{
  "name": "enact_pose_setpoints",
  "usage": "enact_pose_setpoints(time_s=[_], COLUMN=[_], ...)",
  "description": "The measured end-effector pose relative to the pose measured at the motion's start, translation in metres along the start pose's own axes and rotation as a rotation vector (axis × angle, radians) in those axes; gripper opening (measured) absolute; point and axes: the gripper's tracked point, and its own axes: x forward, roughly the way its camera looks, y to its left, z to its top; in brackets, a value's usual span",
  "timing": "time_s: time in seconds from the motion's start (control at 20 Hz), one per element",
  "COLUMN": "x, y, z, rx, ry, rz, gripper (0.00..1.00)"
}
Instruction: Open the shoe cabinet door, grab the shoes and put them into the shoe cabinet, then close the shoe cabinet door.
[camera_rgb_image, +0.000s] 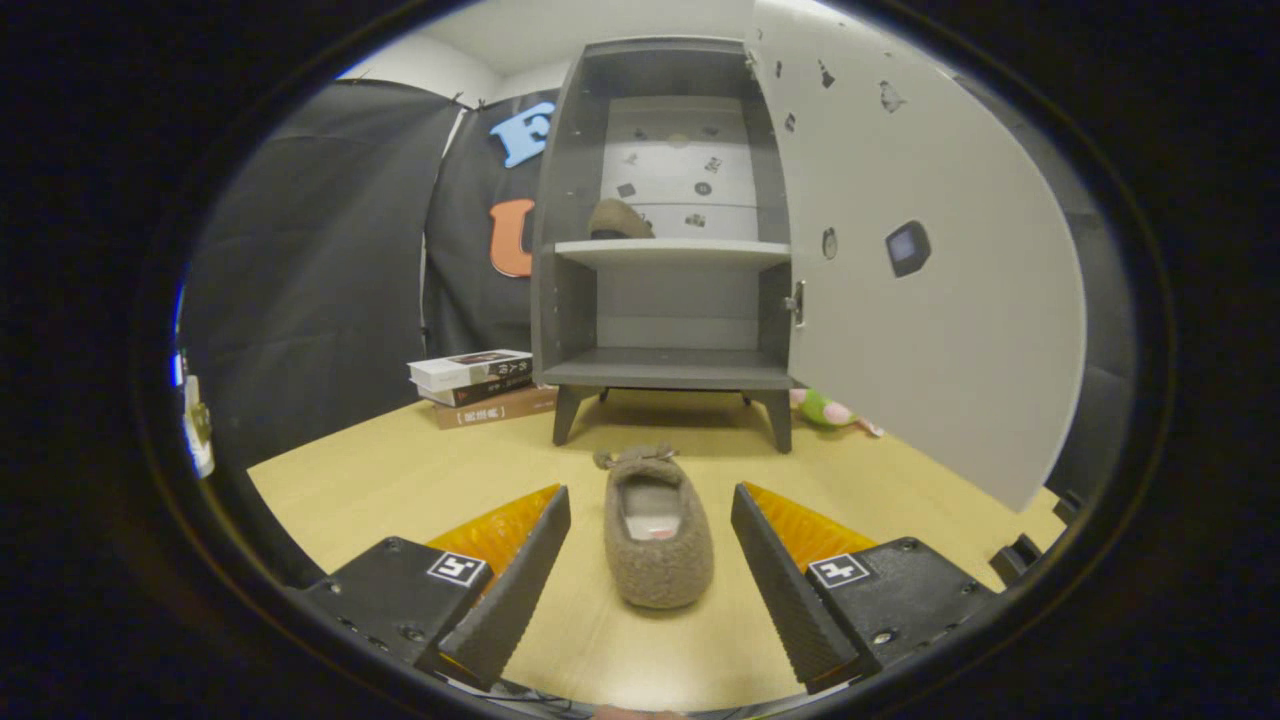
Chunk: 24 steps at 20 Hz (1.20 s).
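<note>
My gripper (650, 560) is spread wide with nothing in it, and the fuzzy brown slipper (656, 535) lies on the wooden tabletop (400, 480) between my two fingers, touching neither, its heel towards me and its toe pointing at the shoe cabinet (665, 240). The cabinet door (930, 280) already stands swung out on the cabinet's right, so I take the opening step as done, and a second brown slipper (618, 220) sits on the upper shelf (672, 252) towards its left side, which tells me one shoe is likely in and this is the one left. So I judge I'm at the grab: the fingers straddle the slipper's rear half with clear gaps on both sides. What the next move calls for, I think, is to bring the fingers in evenly on the soft sides near the opening, low enough to catch the body and not just the fluffy rim, since the plush wall will squash before it grips. After that comes a lift and a carry forward to a shelf; the lower shelf (668, 368) looks bare, and the upper has room right of the first slipper. I'd mind the door's edge on my right, and the stack of books (480, 385) left of the cabinet and the small green toy (825, 408) behind its right leg are well out of my path
</note>
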Motion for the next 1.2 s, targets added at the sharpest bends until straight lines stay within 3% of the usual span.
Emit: enact_pose_setpoints(time_s=[0.2, 0.35, 0.5, 0.6, 0.65, 0.7, 0.85, 1.2], x=[0.041, 0.066, 0.084, 0.091, 0.095, 0.097, 0.098, 0.065], y=[0.008, 0.017, 0.012, 0.018, 0.024, 0.021, 0.018, 0.017], z=[-0.013, -0.031, -0.039, -0.060, -0.059, -0.059, -0.054, -0.044], rx=[-0.021, -0.057, -0.094, -0.095, -0.074, -0.056, -0.021, -0.090], ry=[0.054, 0.143, 0.175, 0.294, 0.314, 0.323, 0.295, 0.190], rz=[-0.001, 0.015, -0.032, -0.006, 0.039, 0.032, 0.051, 0.066], gripper=[1.00, 0.93, 0.90, 0.55, 0.50, 0.49, 0.18, 0.14])
